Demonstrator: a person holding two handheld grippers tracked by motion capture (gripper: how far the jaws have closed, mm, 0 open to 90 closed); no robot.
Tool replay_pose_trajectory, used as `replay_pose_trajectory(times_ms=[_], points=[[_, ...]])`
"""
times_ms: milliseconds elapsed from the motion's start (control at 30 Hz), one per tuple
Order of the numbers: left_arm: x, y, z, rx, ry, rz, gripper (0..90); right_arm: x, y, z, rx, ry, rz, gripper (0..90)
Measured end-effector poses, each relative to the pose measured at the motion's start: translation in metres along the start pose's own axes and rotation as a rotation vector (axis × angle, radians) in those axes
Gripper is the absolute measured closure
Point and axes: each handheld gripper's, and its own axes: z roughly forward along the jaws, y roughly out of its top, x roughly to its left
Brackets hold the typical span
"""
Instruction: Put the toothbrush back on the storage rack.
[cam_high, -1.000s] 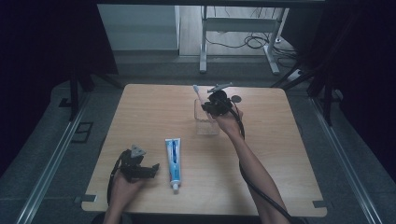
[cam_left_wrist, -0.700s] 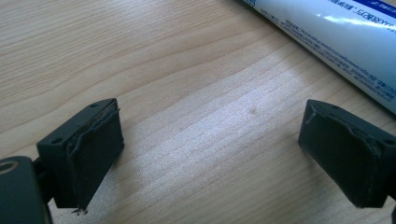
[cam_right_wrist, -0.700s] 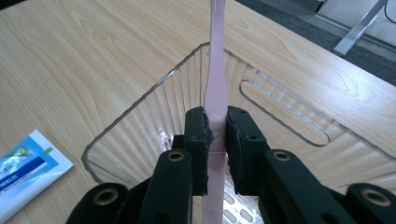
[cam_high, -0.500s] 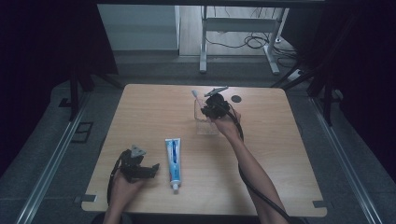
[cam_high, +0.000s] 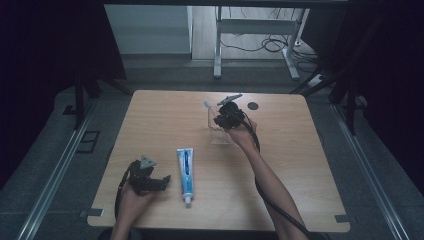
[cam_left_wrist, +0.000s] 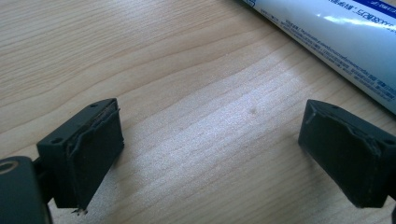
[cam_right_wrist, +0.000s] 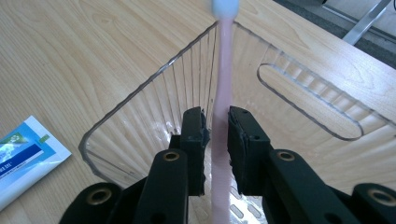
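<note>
A pink toothbrush (cam_right_wrist: 223, 70) with a white head (cam_high: 206, 104) stands tilted inside a clear ribbed plastic container (cam_right_wrist: 140, 93), its top leaning on the far rim. My right gripper (cam_right_wrist: 215, 116) reaches down into the container (cam_high: 220, 134) with its jaws shut on the toothbrush handle. In the high view that right gripper (cam_high: 227, 117) is at the table's far middle. A blue and white toothpaste tube (cam_high: 185, 170) lies flat at the near middle. My left gripper (cam_high: 162, 181) rests open just left of the tube, nothing between its pads (cam_left_wrist: 93, 144); the tube (cam_left_wrist: 336, 42) lies beyond them.
A small round black disc (cam_high: 253, 105) lies on the wooden table (cam_high: 300, 165) behind the right gripper. A corner of the toothpaste tube (cam_right_wrist: 23, 154) shows left of the container. Metal stand legs and cables sit on the floor beyond the table.
My right gripper has shifted slightly left and lower with the toothbrush, down into the container. The left gripper and the toothpaste tube have stayed put.
</note>
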Motion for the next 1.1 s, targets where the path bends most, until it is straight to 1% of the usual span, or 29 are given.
replay_pose_trajectory(times_ms=[267,333,467,500,767,833,933,1100], points=[[0.000,0.000,0.000,0.000,0.000,-0.001,6.5,0.000,0.002,-0.008,-0.021,0.007,-0.001,72.9],[0.000,0.000,0.000,0.000,0.000,-0.001,6.5,0.000,0.002,-0.010,-0.024,0.014,0.000,70.5],[0.000,0.000,0.000,0.000,0.000,-0.002,6.5,0.001,0.003,-0.015,-0.033,0.024,-0.014,63.7],[0.000,0.000,0.000,0.000,0.000,-0.001,6.5,0.001,0.003,-0.017,-0.039,0.026,-0.022,62.5],[0.000,0.000,0.000,-0.001,-0.001,-0.002,6.5,0.000,0.002,-0.031,-0.068,0.039,-0.029,54.0],[0.000,0.000,0.000,-0.001,0.000,-0.003,6.5,0.000,0.001,-0.034,-0.067,0.038,-0.026,52.3],[0.000,0.000,0.000,0.000,-0.001,-0.002,6.5,-0.001,-0.002,-0.038,-0.063,0.050,-0.025,49.5],[0.000,0.000,0.000,-0.001,0.000,-0.002,6.5,-0.002,-0.008,-0.042,-0.054,0.051,-0.020,45.1]])
